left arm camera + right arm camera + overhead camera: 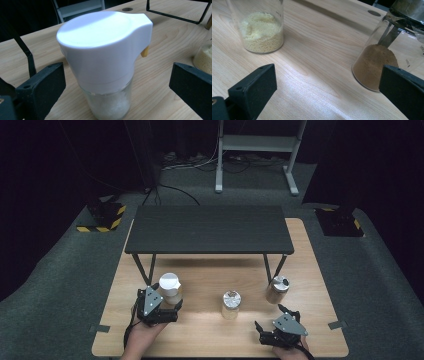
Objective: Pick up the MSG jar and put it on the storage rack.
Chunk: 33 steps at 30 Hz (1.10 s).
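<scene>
At the table's near left, the left gripper [172, 309] is spreading released jaws around the white-capped sugar dispenser [169, 290] to grasp it, while the right gripper [272, 317] is waiting unclenched.

From my left hand-held gripper [112, 85], the white-lidded jar [105, 57] loses its base below the picture's edge. My right hand-held gripper's view crops the top off the yellow-grain jar [260, 32], and a jaw hides part of the brown-powder jar [377, 65].

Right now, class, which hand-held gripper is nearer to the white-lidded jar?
Left. The left hand-held gripper sits right at the white-lidded jar, jaws open either side of it. The right hand-held gripper is far across the table.
</scene>
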Each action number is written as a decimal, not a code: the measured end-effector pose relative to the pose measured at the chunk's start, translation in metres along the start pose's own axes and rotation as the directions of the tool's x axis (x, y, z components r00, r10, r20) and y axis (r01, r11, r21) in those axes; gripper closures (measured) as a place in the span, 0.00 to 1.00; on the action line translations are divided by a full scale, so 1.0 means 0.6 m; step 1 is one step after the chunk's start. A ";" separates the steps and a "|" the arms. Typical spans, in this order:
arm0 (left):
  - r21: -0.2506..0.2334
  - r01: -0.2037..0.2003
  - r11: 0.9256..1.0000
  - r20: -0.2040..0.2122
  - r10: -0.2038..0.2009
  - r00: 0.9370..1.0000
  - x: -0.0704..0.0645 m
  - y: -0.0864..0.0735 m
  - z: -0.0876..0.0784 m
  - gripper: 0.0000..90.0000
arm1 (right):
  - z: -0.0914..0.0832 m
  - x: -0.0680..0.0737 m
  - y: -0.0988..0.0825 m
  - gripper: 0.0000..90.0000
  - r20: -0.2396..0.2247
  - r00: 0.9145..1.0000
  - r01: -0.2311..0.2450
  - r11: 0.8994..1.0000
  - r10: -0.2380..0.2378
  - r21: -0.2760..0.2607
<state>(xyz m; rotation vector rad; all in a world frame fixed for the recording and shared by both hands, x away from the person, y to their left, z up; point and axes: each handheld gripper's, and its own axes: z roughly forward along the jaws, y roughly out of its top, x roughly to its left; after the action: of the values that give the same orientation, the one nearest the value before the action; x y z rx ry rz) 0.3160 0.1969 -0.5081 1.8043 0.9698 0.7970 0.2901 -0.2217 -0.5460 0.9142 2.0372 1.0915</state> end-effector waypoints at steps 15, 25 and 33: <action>-0.034 0.068 0.997 0.019 -0.067 0.998 0.009 -0.011 0.021 0.01 | -0.001 -0.001 0.000 0.01 -0.003 1.000 -0.005 1.000 0.005 -0.004; -0.055 0.085 0.995 0.005 -0.085 0.996 0.012 -0.019 0.030 0.05 | 0.000 -0.001 0.000 0.01 -0.009 1.000 -0.004 1.000 0.004 -0.001; -0.075 0.092 0.993 -0.005 -0.093 0.996 0.011 -0.022 0.033 0.12 | 0.000 0.000 0.000 0.01 -0.010 1.000 0.000 1.000 0.000 -0.002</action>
<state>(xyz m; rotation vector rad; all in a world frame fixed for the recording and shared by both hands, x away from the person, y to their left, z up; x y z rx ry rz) 0.3319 0.1986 -0.5271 1.6811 1.0085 0.7734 0.2901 -0.2220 -0.5459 0.9096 2.0434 1.1003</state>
